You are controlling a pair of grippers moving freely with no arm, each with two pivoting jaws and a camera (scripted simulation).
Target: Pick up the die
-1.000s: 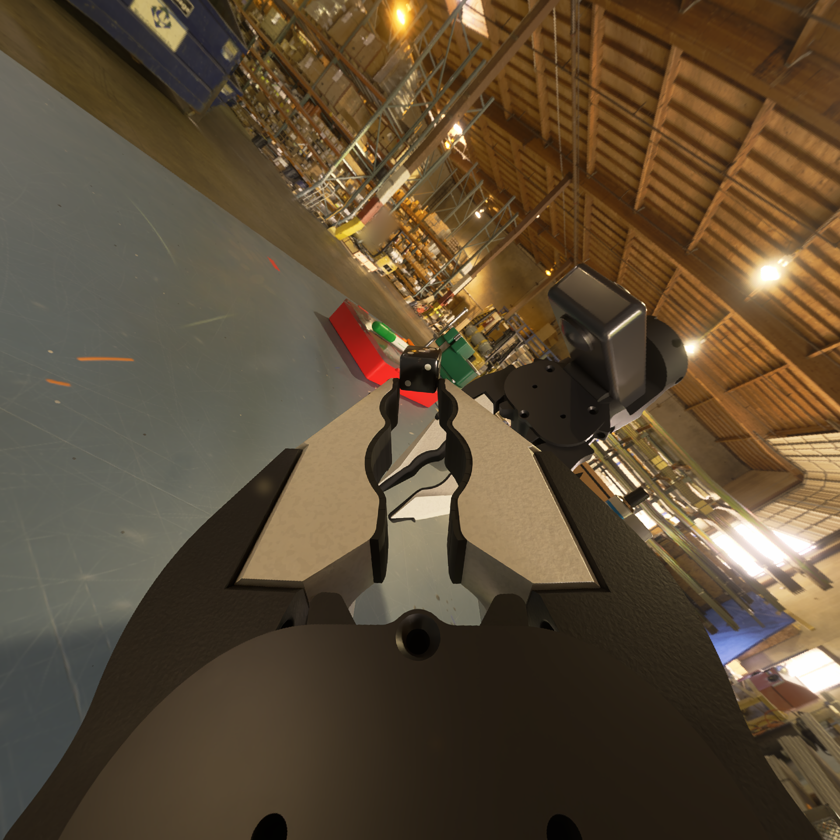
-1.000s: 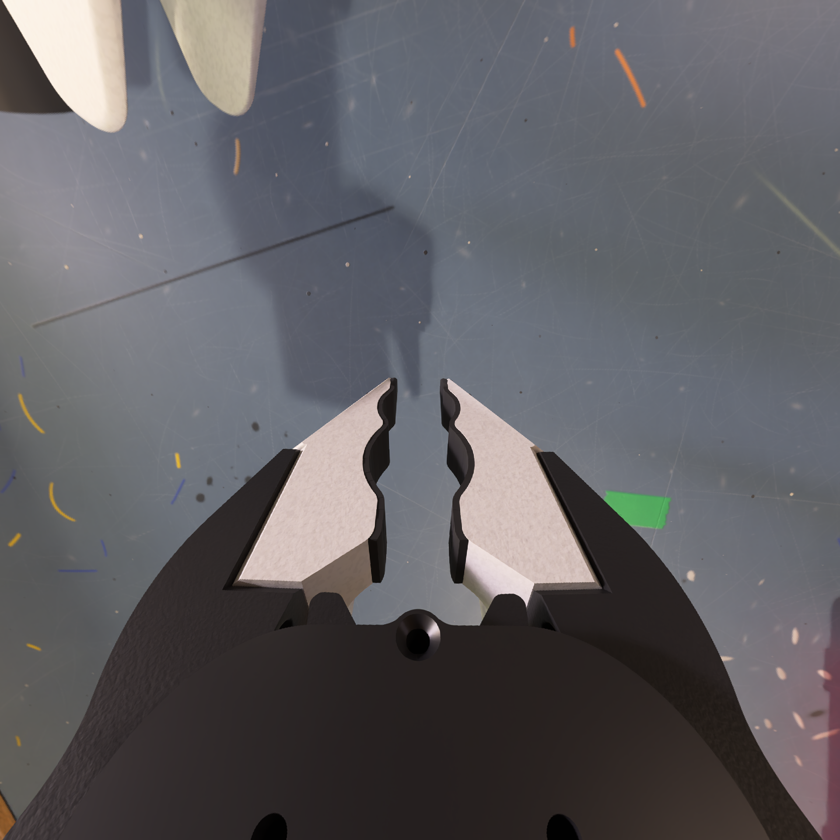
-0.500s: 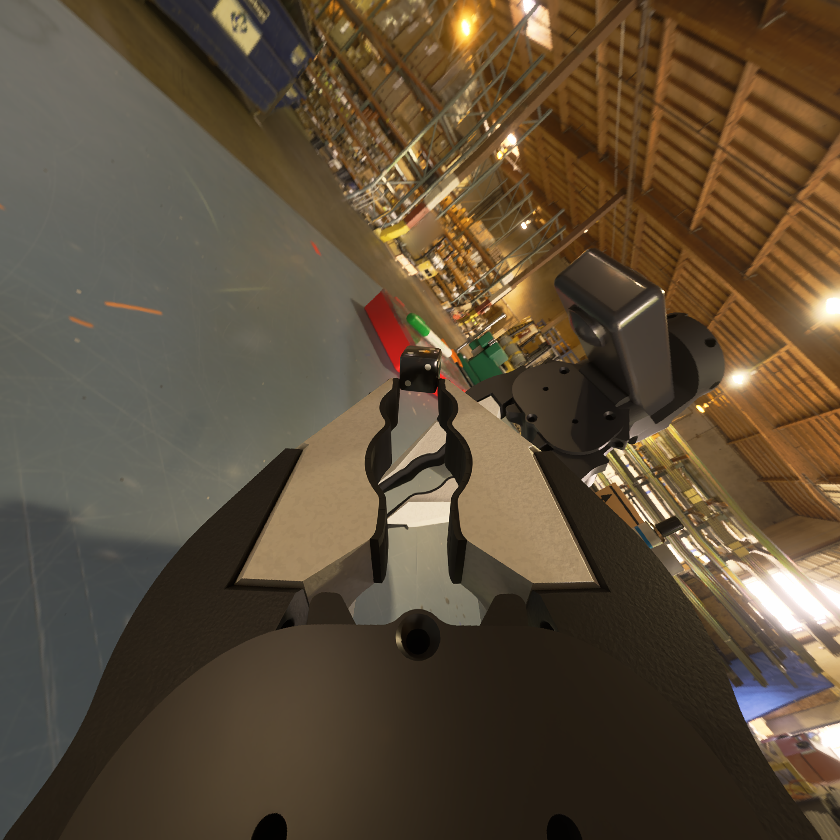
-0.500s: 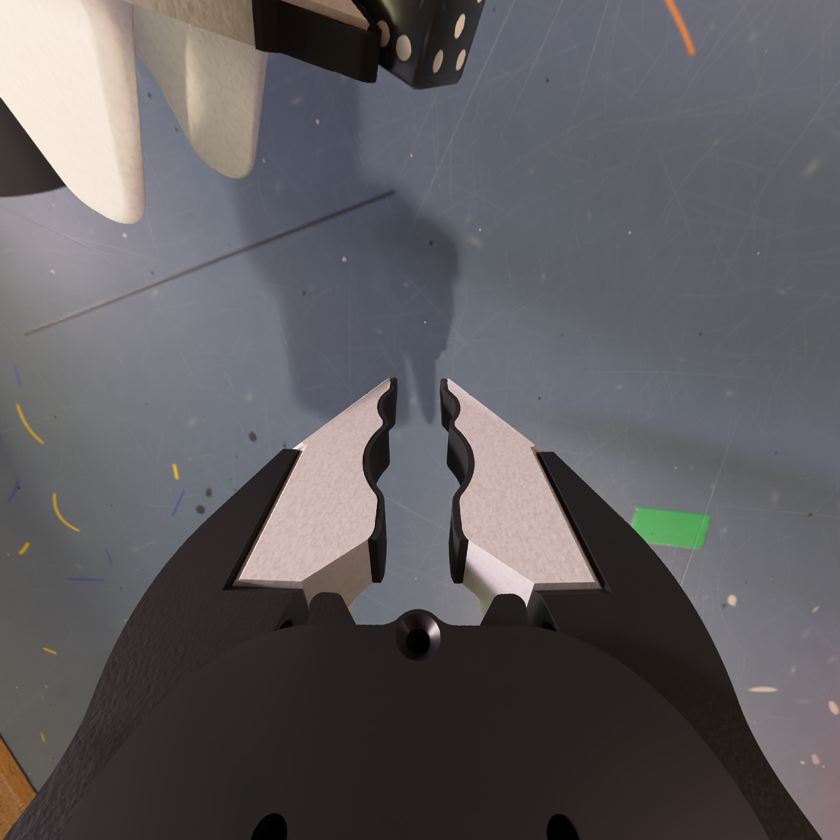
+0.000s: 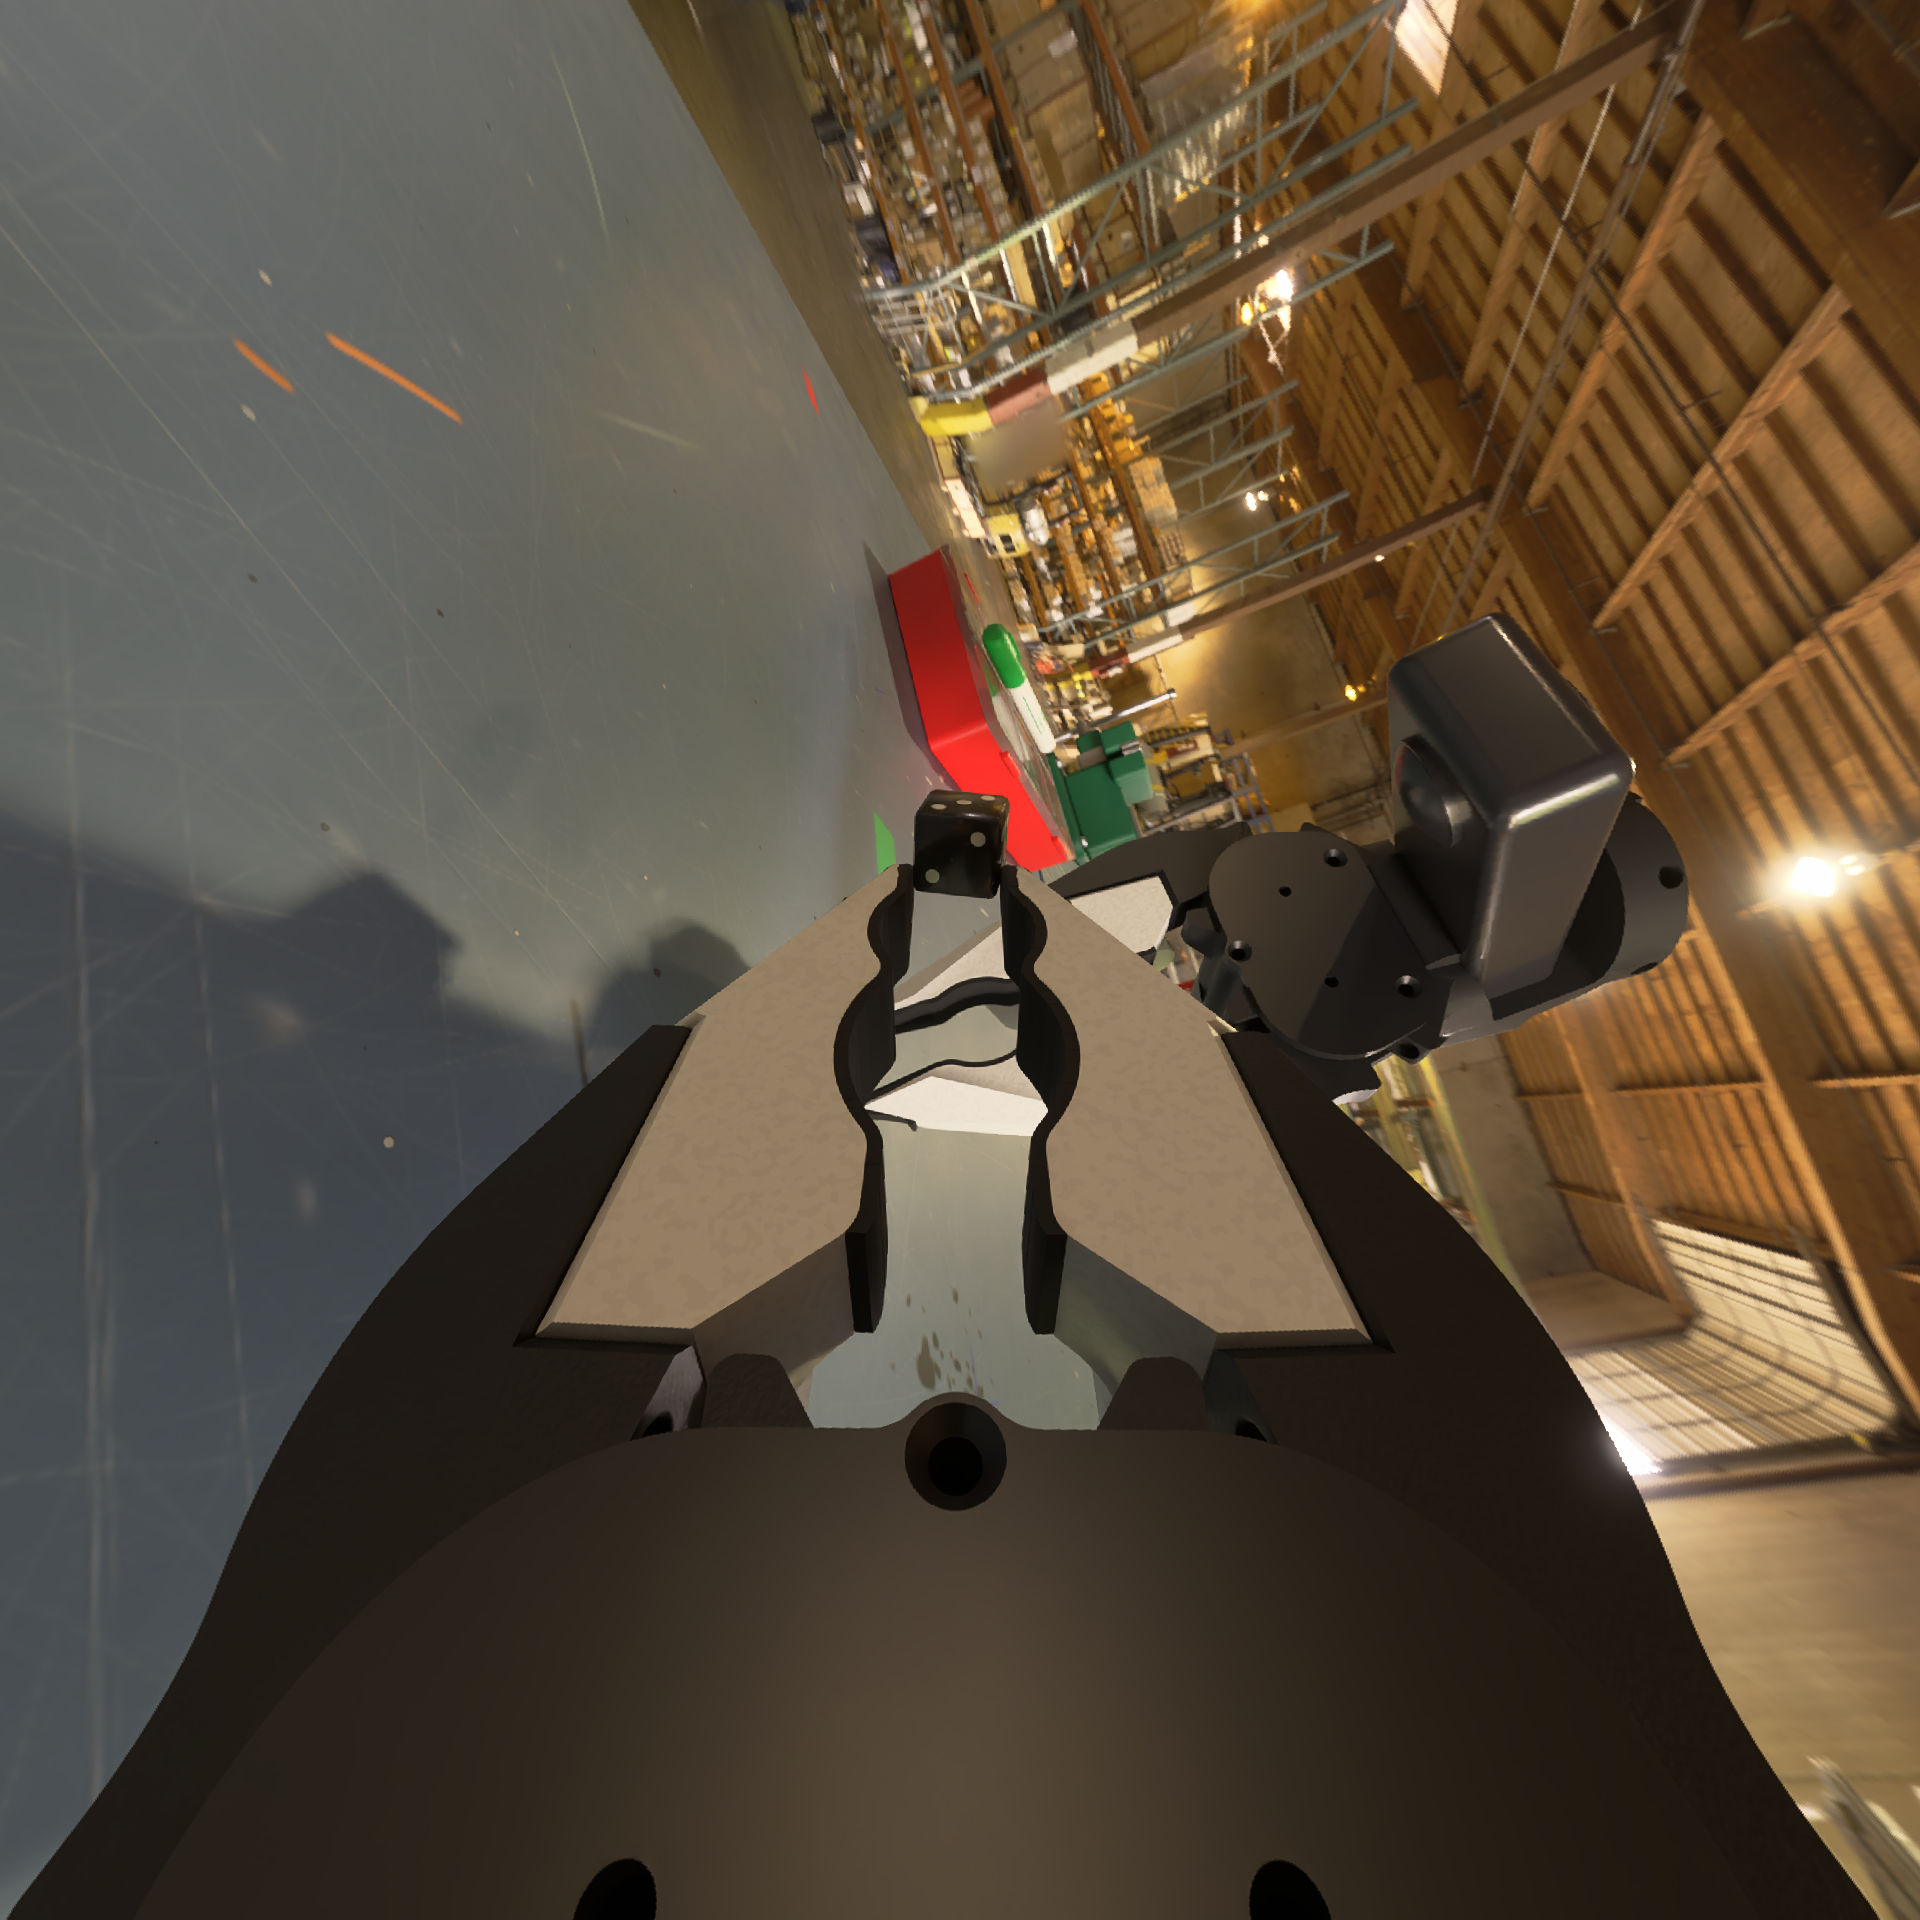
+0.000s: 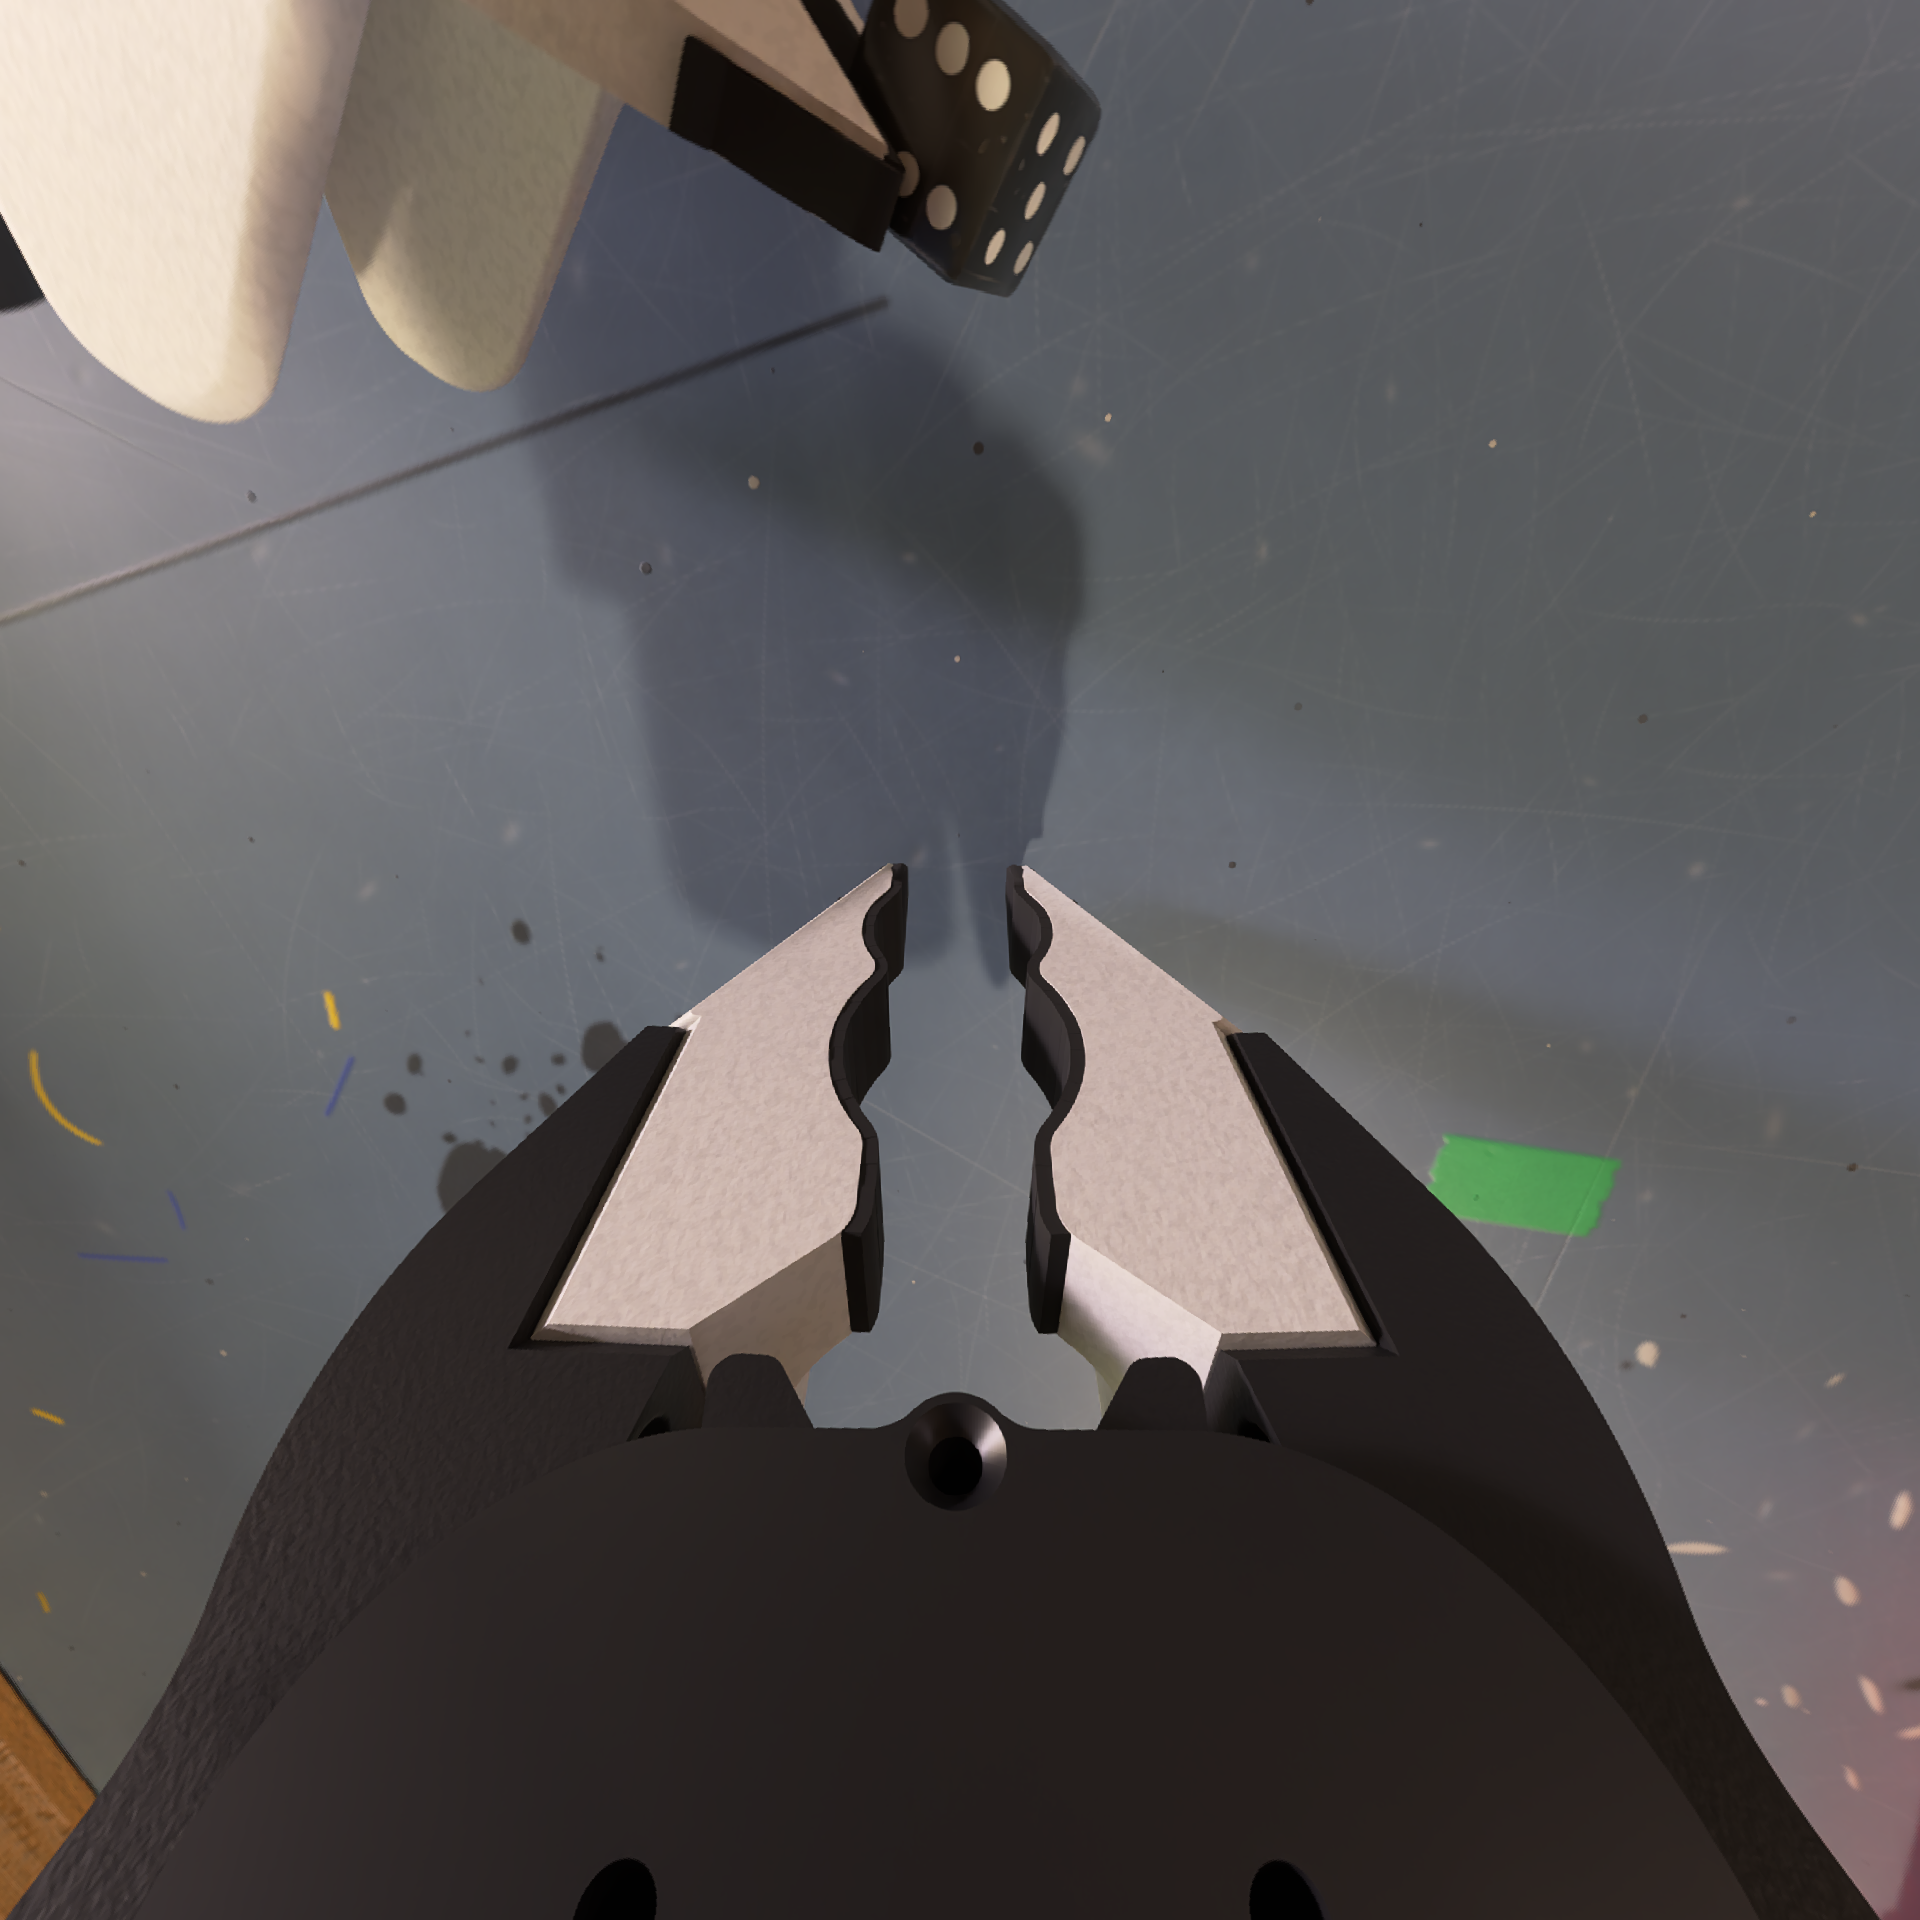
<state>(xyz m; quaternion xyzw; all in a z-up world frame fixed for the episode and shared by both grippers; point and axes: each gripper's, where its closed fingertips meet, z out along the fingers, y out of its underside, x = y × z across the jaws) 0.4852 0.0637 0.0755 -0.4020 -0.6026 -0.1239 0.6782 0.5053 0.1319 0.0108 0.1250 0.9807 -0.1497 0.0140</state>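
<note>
The die [image 5: 958, 857] is black with white pips. My left gripper [image 5: 956, 885] is shut on it at the fingertips and holds it in the air above the grey-blue table [image 5: 416, 623]. In the right wrist view the die [image 6: 997, 156] shows at the top, pinched by the left gripper's fingers [image 6: 769, 135]. My right gripper [image 6: 956, 883] is empty, with a narrow gap between its jaws, and points down at the table just below the die. Its dark body [image 5: 1455, 883] shows to the right in the left wrist view.
A red box [image 5: 940, 686] with a green and white object [image 5: 1003, 655] on it lies farther off on the table. A green tape patch [image 6: 1522, 1184] lies on the table right of my right gripper. The wooden table edge [image 6: 31, 1766] shows at the lower left.
The left gripper has carried the die into the top of the right wrist view and closer to the right gripper. The left view has tilted. The right gripper's jaws have not changed.
</note>
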